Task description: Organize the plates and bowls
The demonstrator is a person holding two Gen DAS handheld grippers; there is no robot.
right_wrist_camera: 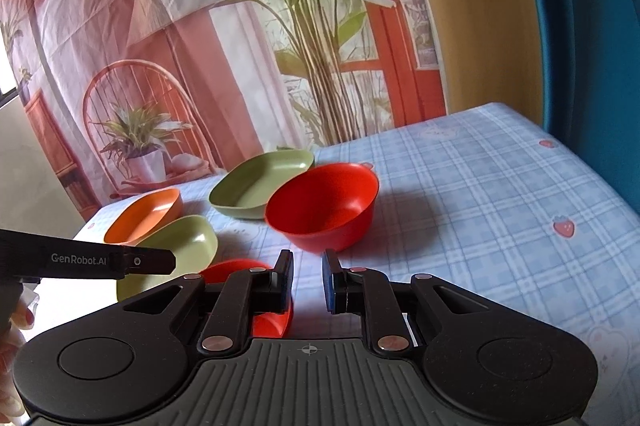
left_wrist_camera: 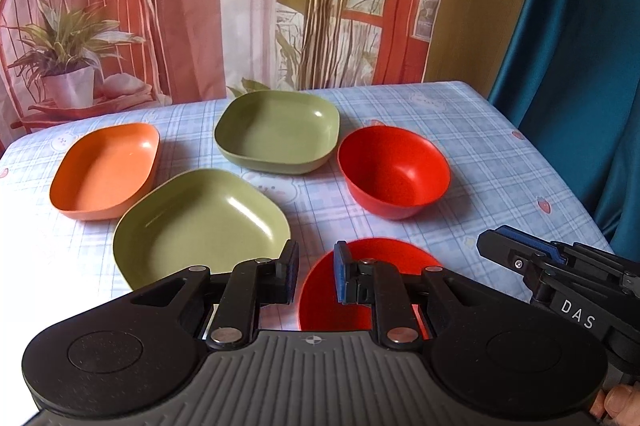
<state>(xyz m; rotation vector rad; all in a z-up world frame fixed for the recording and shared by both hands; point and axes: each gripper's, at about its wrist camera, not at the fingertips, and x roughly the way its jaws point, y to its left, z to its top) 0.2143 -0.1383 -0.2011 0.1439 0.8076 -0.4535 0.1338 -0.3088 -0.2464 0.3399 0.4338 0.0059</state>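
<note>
On the checked tablecloth lie an orange plate [left_wrist_camera: 106,170], a near green plate [left_wrist_camera: 200,226], a far green plate [left_wrist_camera: 276,132], a far red bowl [left_wrist_camera: 394,172] and a near red bowl [left_wrist_camera: 360,290]. My left gripper [left_wrist_camera: 317,272] is open and empty, hovering just above the near red bowl's left rim. My right gripper [right_wrist_camera: 308,280] is open and empty, above the cloth in front of the far red bowl [right_wrist_camera: 322,206]. The near red bowl [right_wrist_camera: 272,322] lies partly hidden under its left finger. The right gripper also shows in the left wrist view [left_wrist_camera: 520,250].
The table [left_wrist_camera: 500,154] ends at the right against a blue curtain [left_wrist_camera: 580,66]. A printed backdrop [left_wrist_camera: 160,6] hangs behind the far edge. Bare cloth [right_wrist_camera: 480,206] lies right of the bowls. The left gripper's arm [right_wrist_camera: 88,260] crosses the right wrist view at left.
</note>
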